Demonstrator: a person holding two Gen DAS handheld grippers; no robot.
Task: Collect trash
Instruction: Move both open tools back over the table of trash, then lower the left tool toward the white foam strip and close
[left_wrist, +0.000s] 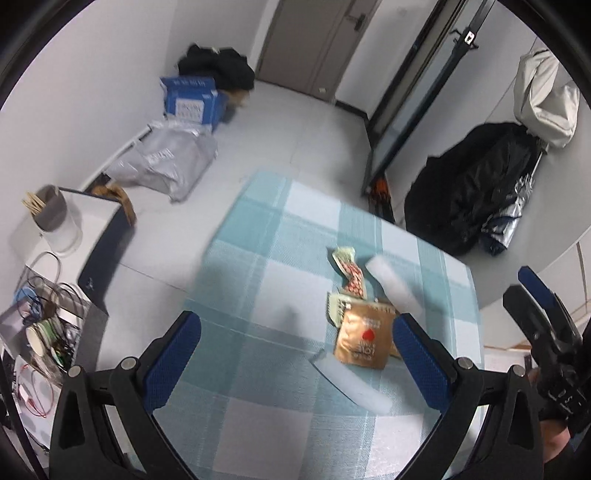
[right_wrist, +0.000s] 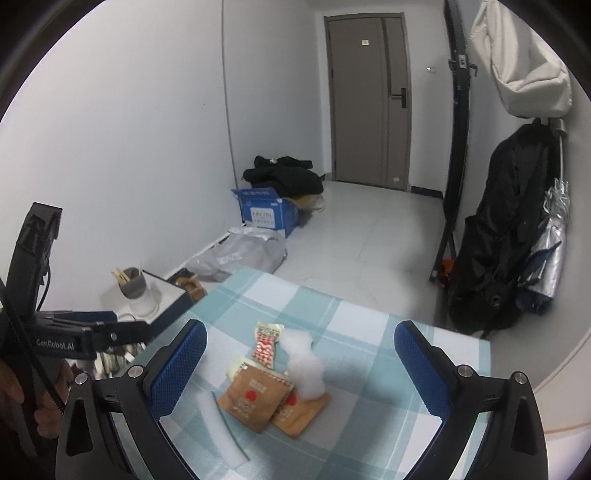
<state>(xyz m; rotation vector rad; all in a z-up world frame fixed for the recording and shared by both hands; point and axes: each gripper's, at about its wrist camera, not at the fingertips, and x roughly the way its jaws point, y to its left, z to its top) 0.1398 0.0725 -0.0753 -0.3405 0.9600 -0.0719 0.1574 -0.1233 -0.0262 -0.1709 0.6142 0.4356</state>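
Observation:
A small heap of trash lies on the checked tablecloth (left_wrist: 258, 280) (right_wrist: 354, 332). It holds a golden-brown packet (left_wrist: 364, 339) (right_wrist: 249, 400), a second one (right_wrist: 301, 411) under it, a red-and-white patterned wrapper (left_wrist: 351, 277) (right_wrist: 266, 345) and white foam pieces (left_wrist: 395, 286) (right_wrist: 306, 365), plus a foam strip (left_wrist: 351, 384) (right_wrist: 225, 428) in front. My left gripper (left_wrist: 295, 362) is open, above the cloth left of the heap. My right gripper (right_wrist: 301, 373) is open and frames the heap, clear of it. The right gripper (left_wrist: 543, 325) also shows at the left view's edge.
The table's far edge drops to a grey floor. On the floor sit a blue box (right_wrist: 264, 214), a grey plastic bag (right_wrist: 240, 256) and dark clothes (right_wrist: 284, 175). A cup of sticks (right_wrist: 135, 286) stands on a low white unit. Black coat (right_wrist: 506, 236) hangs right.

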